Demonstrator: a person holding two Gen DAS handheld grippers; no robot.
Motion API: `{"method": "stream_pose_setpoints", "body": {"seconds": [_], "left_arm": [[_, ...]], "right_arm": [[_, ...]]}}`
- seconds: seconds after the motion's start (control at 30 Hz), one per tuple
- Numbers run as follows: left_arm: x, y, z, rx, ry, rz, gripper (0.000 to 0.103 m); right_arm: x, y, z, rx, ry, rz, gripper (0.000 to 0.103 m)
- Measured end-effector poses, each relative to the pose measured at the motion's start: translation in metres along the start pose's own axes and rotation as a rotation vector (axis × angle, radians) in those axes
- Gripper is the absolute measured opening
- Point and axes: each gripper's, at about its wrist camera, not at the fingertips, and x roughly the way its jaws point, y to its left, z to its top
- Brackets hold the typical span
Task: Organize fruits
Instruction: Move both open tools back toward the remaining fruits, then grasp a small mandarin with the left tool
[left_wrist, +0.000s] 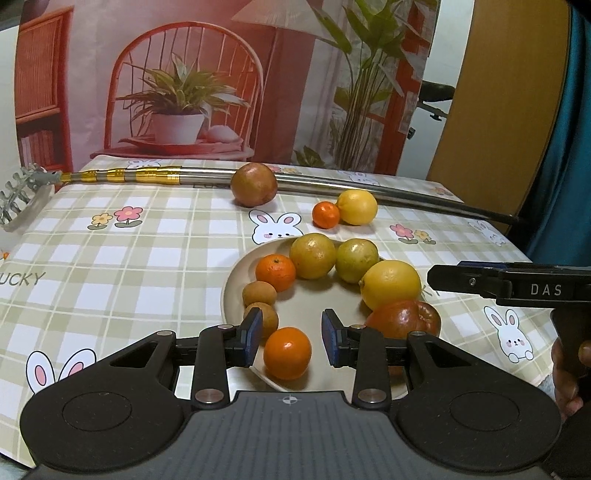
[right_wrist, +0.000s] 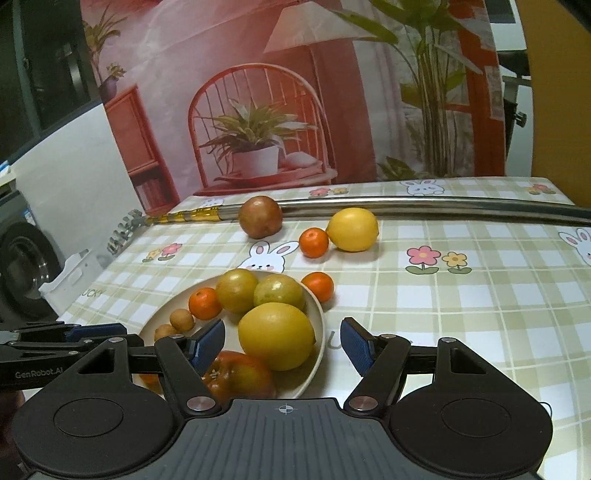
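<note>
beige plate (left_wrist: 236, 280) on the checked bunny tablecloth (left_wrist: 110, 258), fruit ringed along its rim. nearest the left gripper (left_wrist: 291, 338): a small orange mandarin (left_wrist: 287, 353), round, no clear long axis, sitting at the plate's near edge between the blue pads, which stand apart and not touching it. beside it a red-orange tomato-like fruit (left_wrist: 400, 317), stem end turned toward the right wrist camera. then a large yellow lemon (left_wrist: 390, 283), long axis lying across the plate, nipple end pointing left in the left wrist view. further round: two green-yellow citrus (left_wrist: 312, 256), another mandarin (left_wrist: 275, 272), two small brown longan-like fruits (left_wrist: 259, 293).

off the plate: one mandarin (right_wrist: 317, 286) just beside the rim, a mandarin (right_wrist: 314, 242) touching a second lemon (right_wrist: 352, 229), a brown round fruit (right_wrist: 260, 217) against a long metal pole (right_wrist: 443, 205) lying across the table's far side.

right gripper (right_wrist: 282, 345) jaws wide apart, straddling the plate's right rim, holding nothing.
</note>
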Motion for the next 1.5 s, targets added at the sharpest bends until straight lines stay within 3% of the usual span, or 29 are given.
{"method": "stream_pose_setpoints", "body": {"seconds": [0.4,0.57,0.77,1.0,1.2,1.5], "left_arm": [[0.0,0.003,0.002,-0.007,0.007,-0.009,0.037],[0.003,0.014,0.023,-0.057,0.021,-0.073,0.037],[0.019,0.011,0.06,-0.033,0.052,-0.139,0.037],[0.072,-0.018,0.092,0.074,0.15,-0.216,0.037],[0.124,-0.041,0.115,0.088,0.272,-0.272,0.037],[0.186,-0.058,0.125,0.073,0.462,-0.261,0.037]], "right_arm": [[0.0,-0.001,0.001,0.008,-0.005,-0.004,0.066],[0.0,-0.01,0.011,0.001,-0.032,-0.039,0.066],[0.002,-0.028,0.031,-0.026,-0.073,-0.094,0.066],[0.006,-0.049,0.051,-0.04,-0.113,-0.139,0.066],[0.015,-0.073,0.052,0.014,-0.116,-0.148,0.066],[0.022,-0.103,0.037,0.105,-0.106,-0.152,0.066]]}}
